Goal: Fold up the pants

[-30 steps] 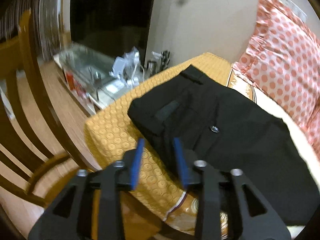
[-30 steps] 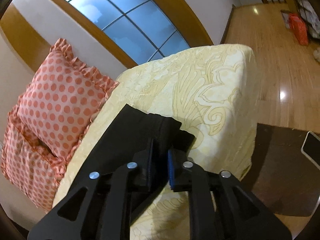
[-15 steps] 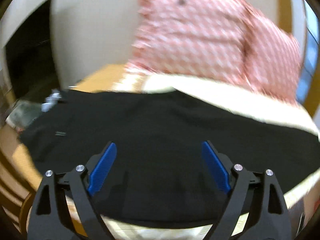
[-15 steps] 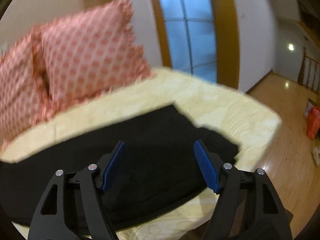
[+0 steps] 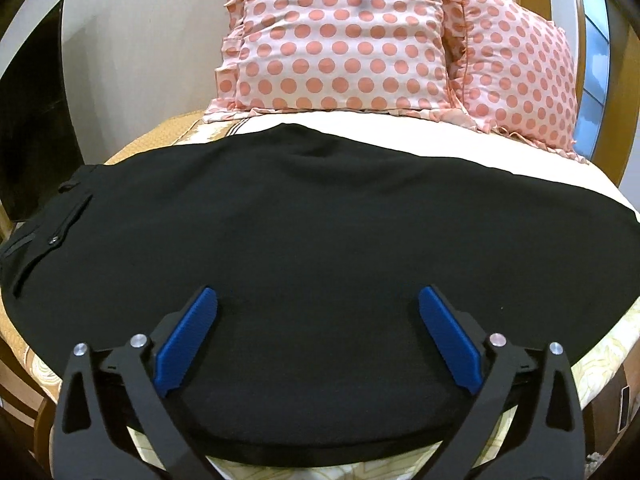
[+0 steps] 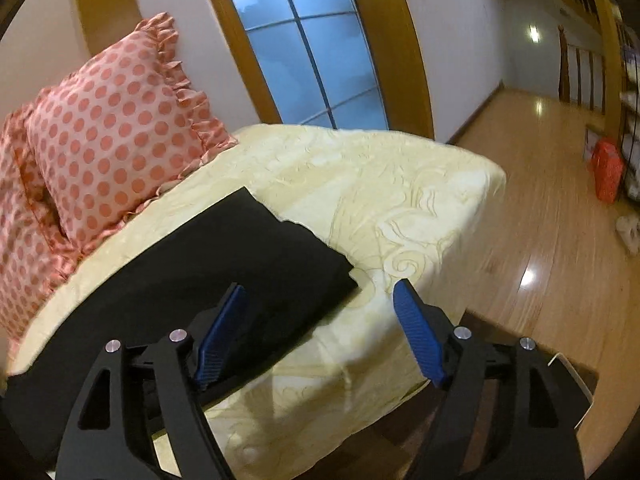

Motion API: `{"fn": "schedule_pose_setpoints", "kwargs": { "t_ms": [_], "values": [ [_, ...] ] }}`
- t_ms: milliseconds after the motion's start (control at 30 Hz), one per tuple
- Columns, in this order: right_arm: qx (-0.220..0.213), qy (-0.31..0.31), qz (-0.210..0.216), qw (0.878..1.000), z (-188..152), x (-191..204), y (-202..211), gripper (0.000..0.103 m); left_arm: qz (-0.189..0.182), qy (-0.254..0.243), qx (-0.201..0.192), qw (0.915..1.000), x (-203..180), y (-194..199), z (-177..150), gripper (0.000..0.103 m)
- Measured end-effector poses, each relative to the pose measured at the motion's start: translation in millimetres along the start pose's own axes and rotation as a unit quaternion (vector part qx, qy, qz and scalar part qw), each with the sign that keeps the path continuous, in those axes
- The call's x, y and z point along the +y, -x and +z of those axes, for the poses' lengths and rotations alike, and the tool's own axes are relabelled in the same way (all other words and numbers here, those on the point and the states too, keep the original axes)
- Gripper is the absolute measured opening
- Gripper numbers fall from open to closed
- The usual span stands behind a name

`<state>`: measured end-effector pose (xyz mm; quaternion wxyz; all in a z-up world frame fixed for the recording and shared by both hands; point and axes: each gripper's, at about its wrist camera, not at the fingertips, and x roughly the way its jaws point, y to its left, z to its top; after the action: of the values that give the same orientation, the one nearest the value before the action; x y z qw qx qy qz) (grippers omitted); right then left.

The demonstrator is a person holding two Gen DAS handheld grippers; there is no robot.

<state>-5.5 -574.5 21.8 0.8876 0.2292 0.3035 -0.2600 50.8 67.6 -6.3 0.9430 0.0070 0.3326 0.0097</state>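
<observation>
The black pants [image 5: 320, 232] lie flat along the front edge of the cream bedspread [image 6: 392, 200], long axis crosswise to both grippers, waistband and pocket at the left end, hems at the right. The left gripper [image 5: 316, 336] hangs spread and empty over their middle; the right gripper [image 6: 320, 332], also spread and holding nothing, sits just beside the hem corner, nearer that end. Only the right wrist view shows the hem; only the left shows the pocket, with the polka-dot pillows [image 5: 340, 40] behind.

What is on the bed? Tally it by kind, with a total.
Black pants: 1
Polka-dot pillows: 2
Total: 3
</observation>
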Motion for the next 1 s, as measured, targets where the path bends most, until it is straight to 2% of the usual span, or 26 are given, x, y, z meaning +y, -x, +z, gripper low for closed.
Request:
{"fn": "schedule_pose_setpoints", "kwargs": {
  "t_ms": [167,267,300,333,367,467,567,633,733,767,800,933,1000],
  "values": [
    [0.013,0.041,0.024,0.999,-7,24,-5,0.077,-0.001,-0.002,-0.005,1.0000,-1,0,0,0.101],
    [0.022,0.017,0.065,0.998,-11,27,-2,0.058,-0.001,-0.002,-0.005,1.0000,-1,0,0,0.101],
    [0.030,-0.002,0.101,0.994,-12,25,-2,0.046,-0.001,-0.002,-0.006,1.0000,-1,0,0,0.101],
    [0.042,-0.020,0.139,0.989,-14,23,-3,0.045,-0.001,-0.002,-0.006,1.0000,-1,1,0,0.101],
    [0.046,-0.029,0.152,0.987,-16,23,-4,0.045,-0.001,-0.003,-0.006,1.0000,-1,0,0,0.101],
    [0.036,-0.042,0.140,0.989,-13,22,-7,0.043,-0.002,-0.003,-0.006,1.0000,0,0,0,0.101],
    [0.019,-0.093,0.134,0.986,-10,8,-11,0.042,-0.001,-0.002,-0.006,1.0000,-1,0,0,0.101],
    [0.015,-0.115,0.128,0.985,-6,2,-19,0.029,-0.001,-0.002,-0.006,1.0000,0,0,-1,0.101],
    [0.014,-0.137,0.129,0.982,-4,-4,-27,0.019,-0.002,-0.002,-0.006,1.0000,0,0,-1,0.101],
    [0.013,-0.135,0.126,0.983,-4,-5,-28,0.016,-0.002,-0.002,-0.006,1.0000,0,0,-1,0.101],
    [0.010,-0.130,0.130,0.983,-3,-3,-27,0.008,-0.002,-0.002,-0.006,1.0000,0,-1,-1,0.101],
    [-0.013,-0.099,0.142,0.985,6,13,-11,0.006,-0.002,-0.002,-0.006,1.0000,0,-1,-1,0.101],
    [-0.031,-0.069,0.163,0.984,15,33,2,0.006,-0.002,-0.002,-0.007,1.0000,1,-1,-1,0.101]
  ]
}}
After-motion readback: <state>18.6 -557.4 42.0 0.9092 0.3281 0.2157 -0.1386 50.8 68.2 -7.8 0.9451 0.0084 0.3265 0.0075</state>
